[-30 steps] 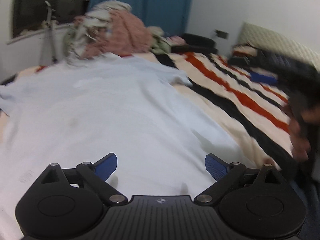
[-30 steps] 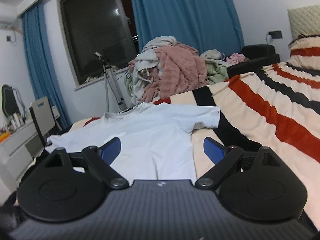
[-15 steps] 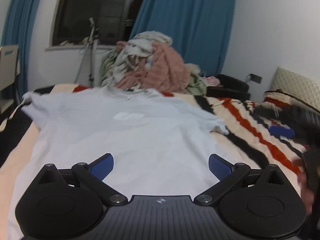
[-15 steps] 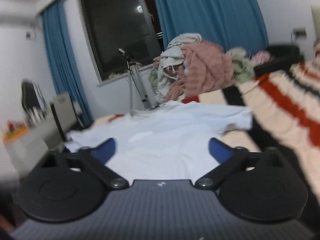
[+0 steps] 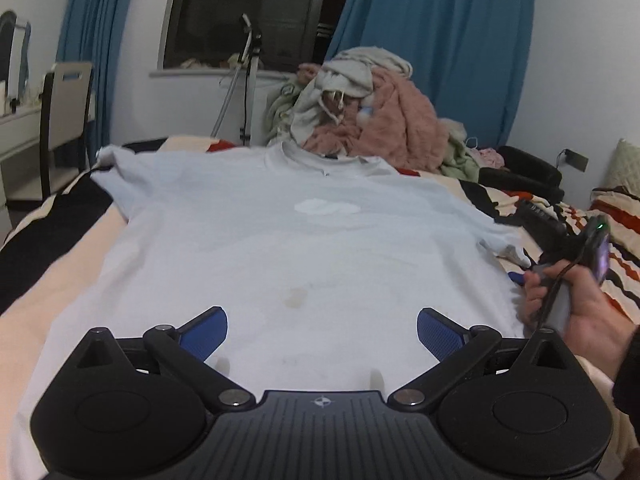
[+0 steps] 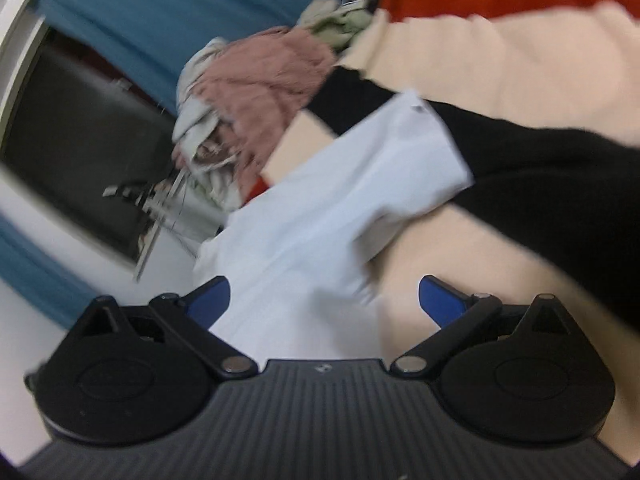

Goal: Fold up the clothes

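A pale blue T-shirt point(image 5: 280, 248) lies spread flat, front side up, on a bed covered by a striped blanket point(image 5: 624, 236) in cream, black and red. The collar point(image 5: 316, 160) points toward the far end of the bed; the hem lies nearest the left gripper point(image 5: 322, 330). One sleeve point(image 5: 116, 164) extends to the left edge of the bed, where the blanket drops away toward a chair point(image 5: 66, 108). The other sleeve point(image 5: 496, 236) ends on the blanket with open striped surface beyond it. A strip of bare blanket runs along the left side of the shirt body.

The left gripper hovers low over the hem, aimed along the shirt's length. Its jaws are spread wide and hold nothing; both blue pads point(image 5: 206, 330) sit above the fabric.

The right gripper point(image 6: 324, 300) is rolled strongly to one side, so its view is tilted and motion-blurred. Its jaws are likewise spread wide and empty, positioned over the side edge of the shirt near the sleeve point(image 6: 412, 156). In the left wrist view, the person's right hand point(image 5: 568, 308) grips the handle of that gripper just beside the shirt's right edge, a cable running across the fingers.

A pile of unfolded clothes point(image 5: 368, 112) sits at the far end of the bed, just behind the collar, in front of blue curtains point(image 5: 448, 40) and a dark window point(image 5: 248, 12). A tripod point(image 5: 244, 84) stands beside the pile.
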A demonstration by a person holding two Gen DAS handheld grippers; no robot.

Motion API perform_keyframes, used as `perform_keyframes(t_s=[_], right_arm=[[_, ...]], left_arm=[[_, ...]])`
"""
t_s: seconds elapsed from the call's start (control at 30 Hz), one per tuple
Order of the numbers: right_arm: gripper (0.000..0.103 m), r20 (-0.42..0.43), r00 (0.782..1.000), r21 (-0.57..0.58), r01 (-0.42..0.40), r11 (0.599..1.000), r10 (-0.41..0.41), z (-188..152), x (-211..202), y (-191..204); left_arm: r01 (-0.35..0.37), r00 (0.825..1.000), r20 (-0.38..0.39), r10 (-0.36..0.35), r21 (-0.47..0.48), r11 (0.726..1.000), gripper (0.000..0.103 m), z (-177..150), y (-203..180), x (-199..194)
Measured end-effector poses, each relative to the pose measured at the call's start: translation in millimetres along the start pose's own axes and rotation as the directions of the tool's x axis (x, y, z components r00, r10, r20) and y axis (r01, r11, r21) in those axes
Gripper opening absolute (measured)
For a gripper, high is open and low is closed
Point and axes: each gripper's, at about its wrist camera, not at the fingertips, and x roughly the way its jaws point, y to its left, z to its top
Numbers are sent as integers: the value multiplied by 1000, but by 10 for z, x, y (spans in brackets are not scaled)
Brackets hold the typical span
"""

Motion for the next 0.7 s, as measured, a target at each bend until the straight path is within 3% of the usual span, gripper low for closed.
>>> perform_keyframes(t_s=[0.17,0.3,0.4,0.47,0.57,0.63,0.7], right_arm=[[101,39,997,-63,-57,996,59,137,481,20],[79,90,991,-27,-100,995,102,281,752,-71],[79,116,984,1,-132,991,131,441,919,-107],[79,98,989,-39,-105,994,108,559,1074,-49],[50,67,997,-162,48,986,-38,708,1301,140],[8,52,991,-225,129,966,-120,780,1351,272],[8,95,984,-299,170,939,-148,845,1246,428]], left_arm=[[-4,1000,28,3,43,999,102,6,-99,116],[12,1000,18,-12,19,1000,102,-2,-100,247],[11,1000,-14,-12,-27,1000,102,25,-58,445],[15,997,-69,-17,-17,1000,102,1,-47,618],[12,993,-119,-13,-10,1000,100,5,0,761],[-6,995,-102,4,-20,1000,100,70,79,677],[-25,996,-85,22,-31,999,100,136,157,593]])
